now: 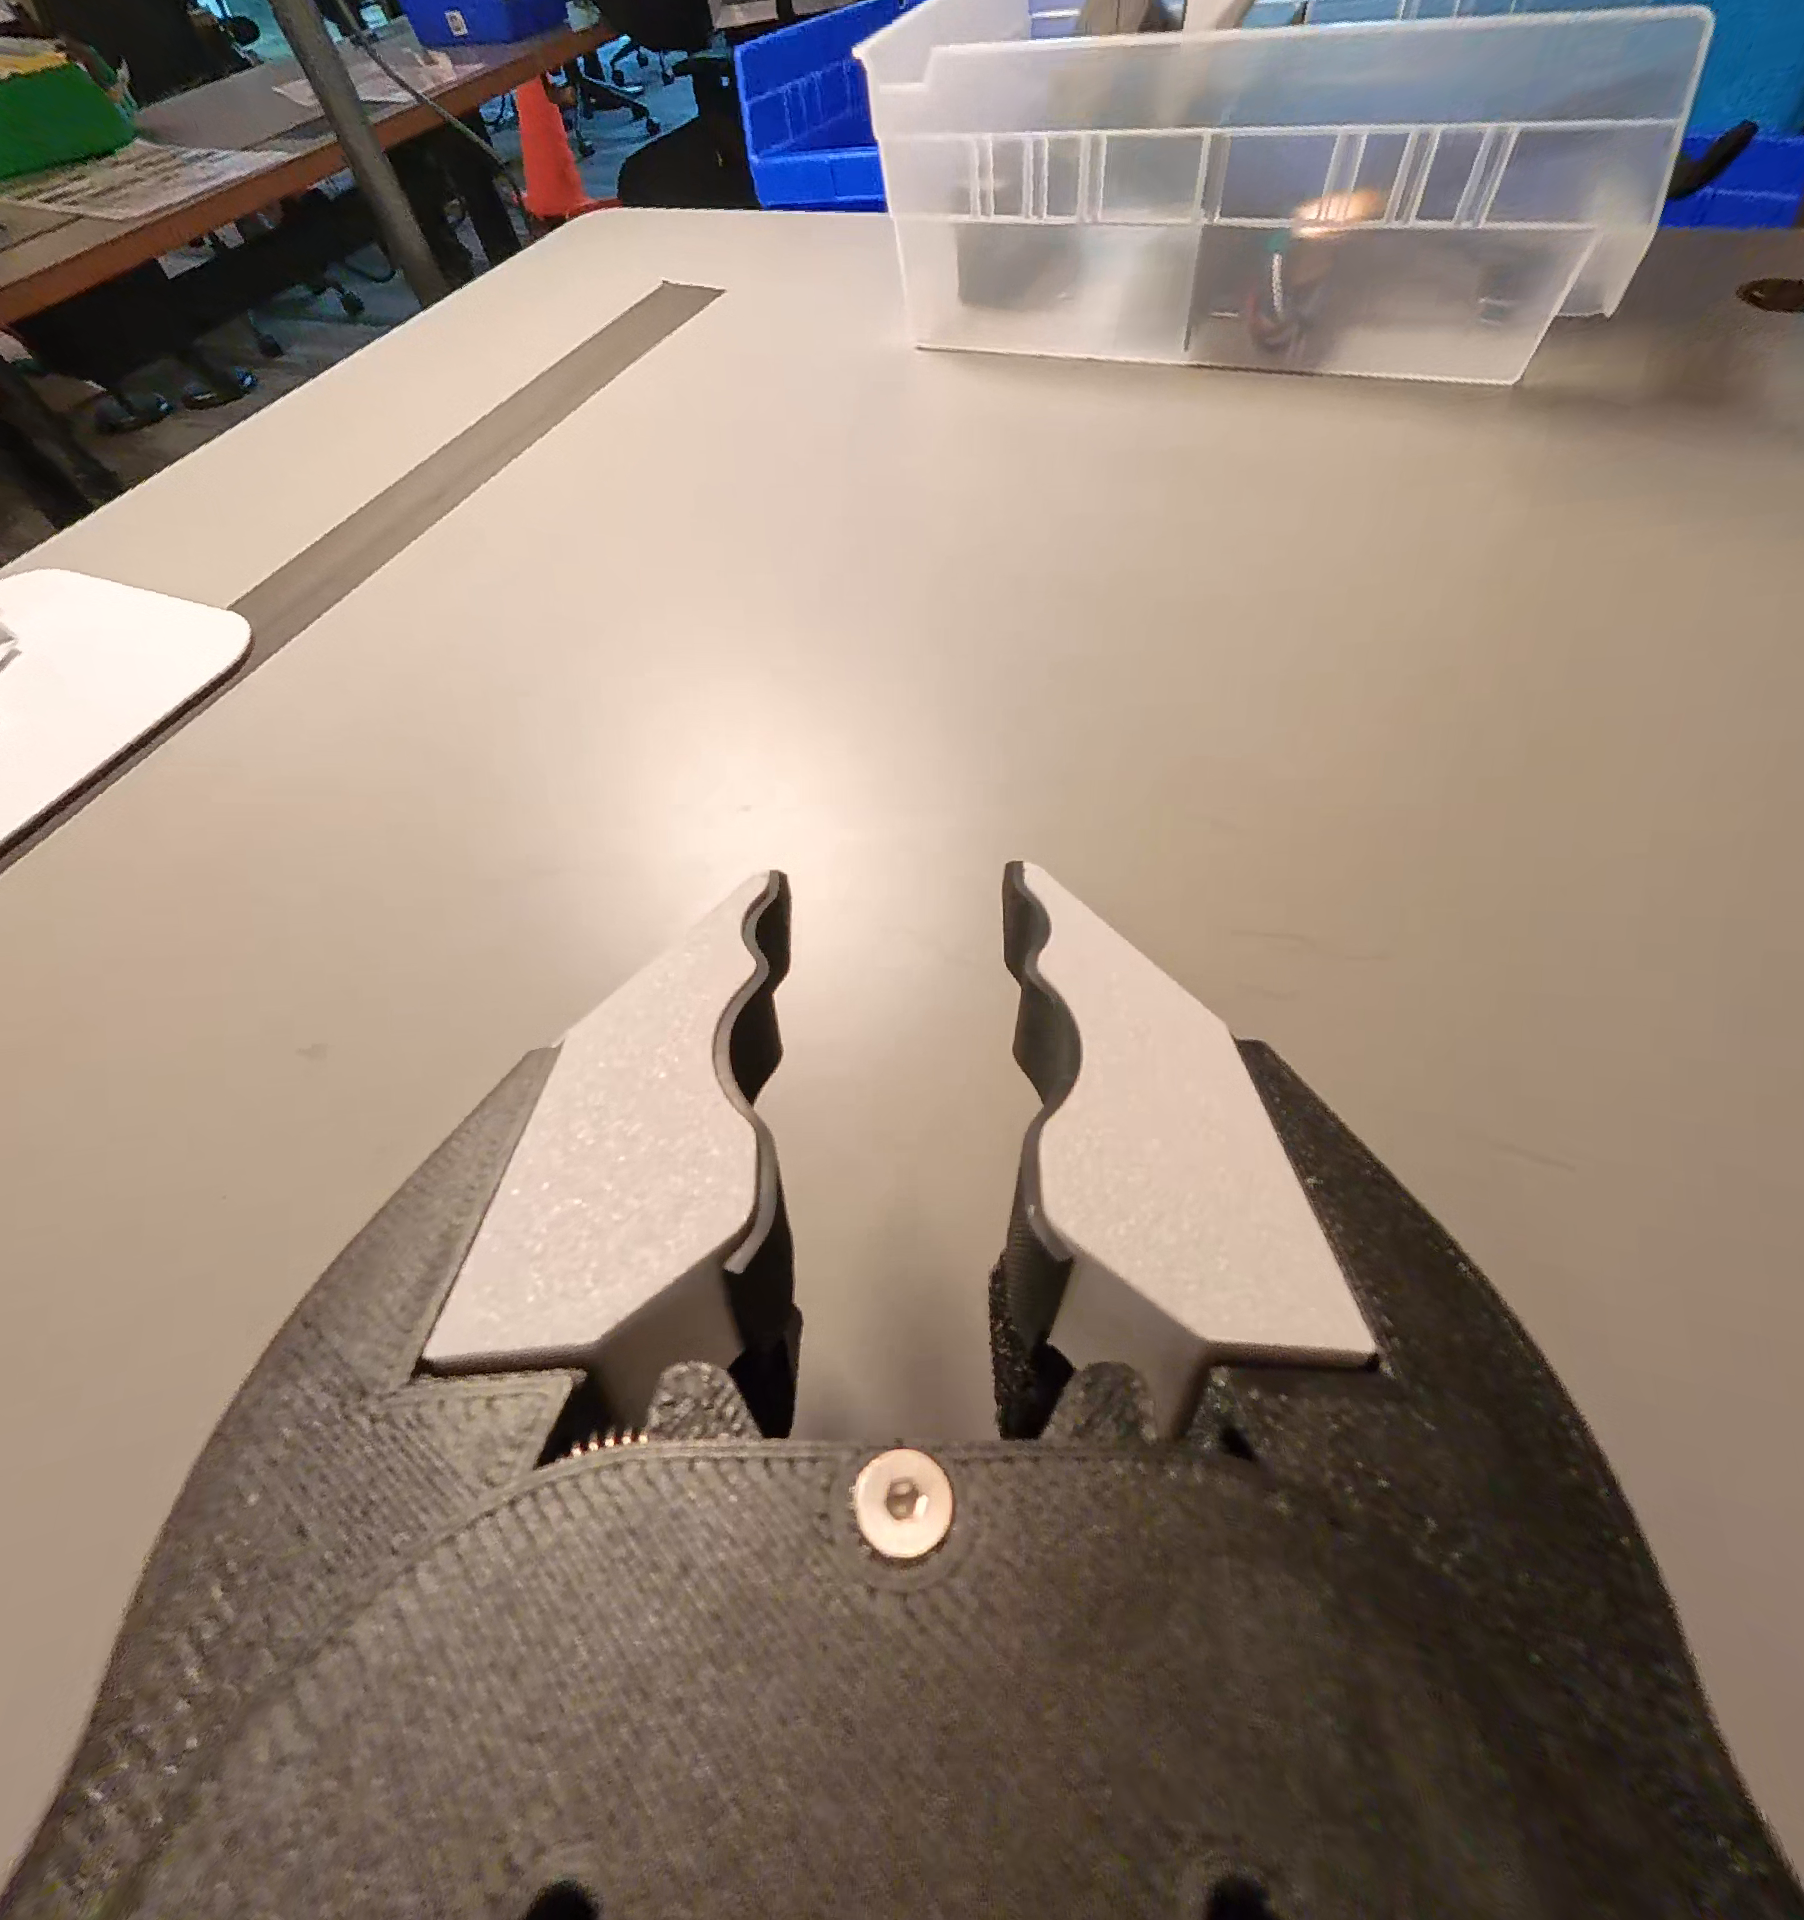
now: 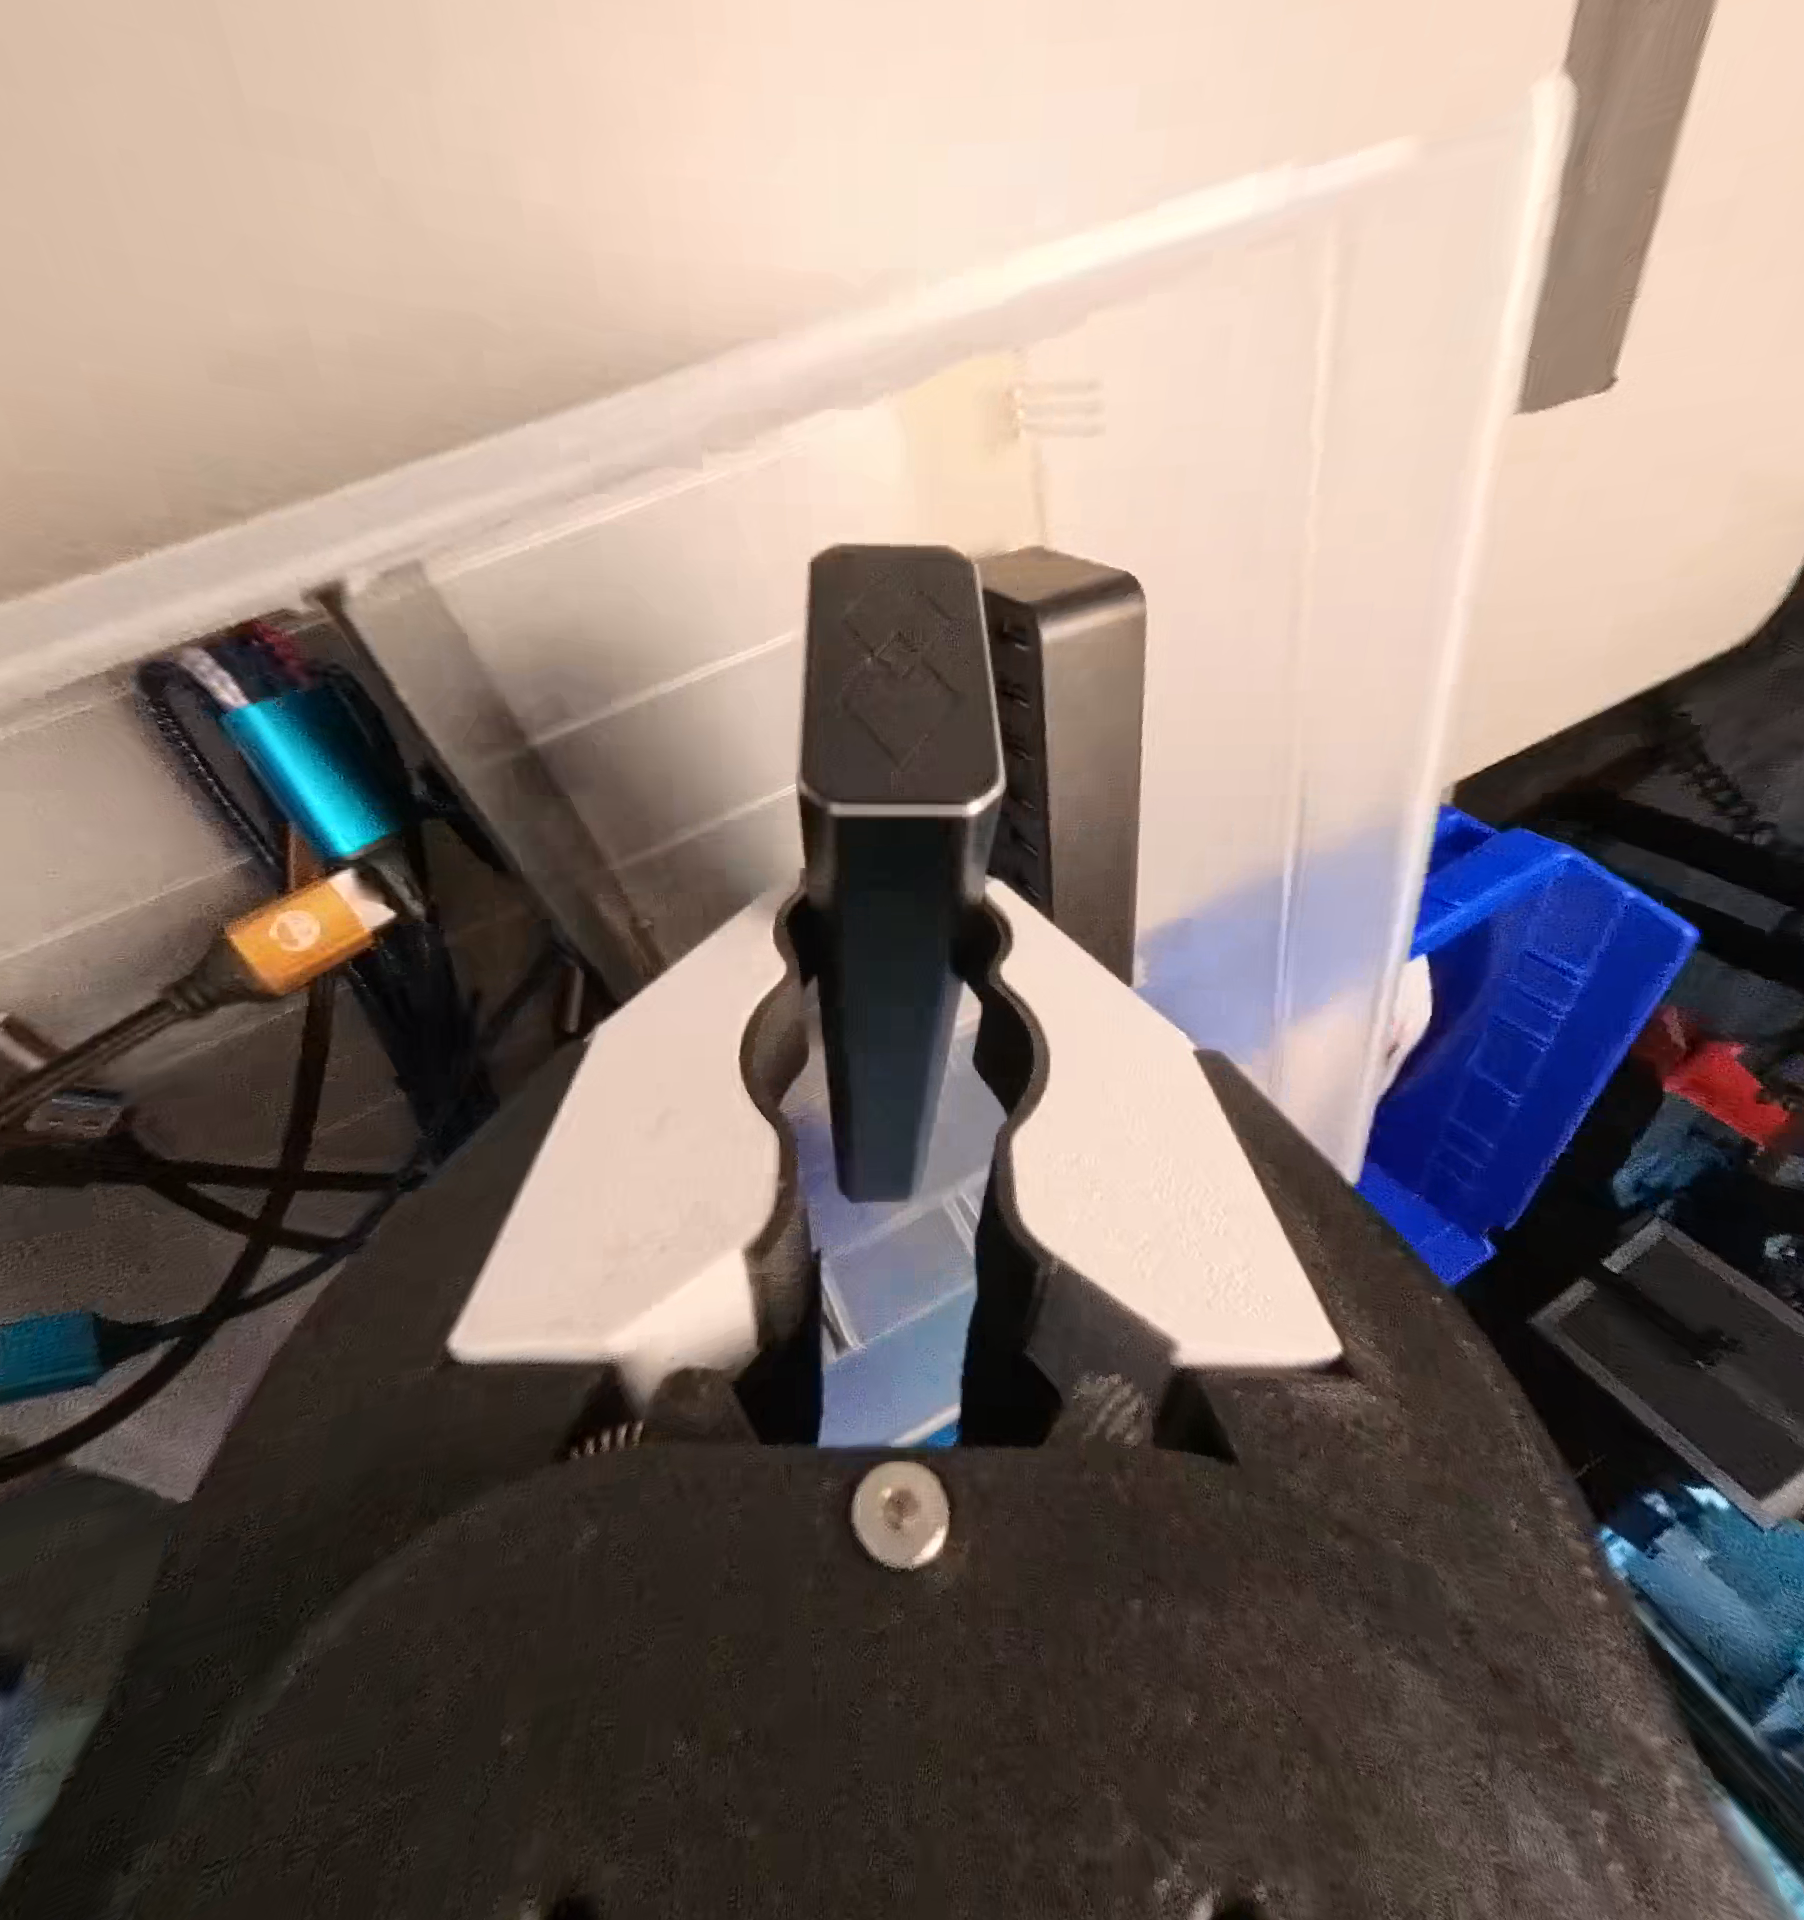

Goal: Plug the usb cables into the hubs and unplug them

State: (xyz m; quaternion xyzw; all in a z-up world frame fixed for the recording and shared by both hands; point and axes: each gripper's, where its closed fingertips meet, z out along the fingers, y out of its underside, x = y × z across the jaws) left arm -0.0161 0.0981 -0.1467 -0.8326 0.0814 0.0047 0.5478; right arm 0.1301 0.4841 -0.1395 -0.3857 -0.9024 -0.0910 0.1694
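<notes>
My right gripper (image 2: pixel 893 914) is shut on a dark slim USB hub (image 2: pixel 893 727) and holds it inside a clear plastic bin (image 2: pixel 1241 520). A second dark hub (image 2: pixel 1074 727) stands just behind it on the right. Several USB cables lie in the bin's left compartment, with a teal plug (image 2: pixel 316 769), an orange plug (image 2: pixel 300 935) and another teal plug (image 2: pixel 41 1356). My left gripper (image 1: pixel 896 894) is open and empty above the bare table. The same clear bin (image 1: pixel 1272 197) stands far ahead of it at the back right.
A grey tape strip (image 1: pixel 482 457) runs along the table at the left. A white stand base (image 1: pixel 77 675) sits at the left edge. Blue bins (image 1: pixel 804 114) stand behind the clear bin, and one blue bin (image 2: pixel 1532 1039) shows right of the right gripper. Some 40 centimetres of space lies between my two pairs of fingers. The teal plug (image 2: pixel 316 769) lies some 8 centimetres from my right tips, 35 centimetres from my left tips.
</notes>
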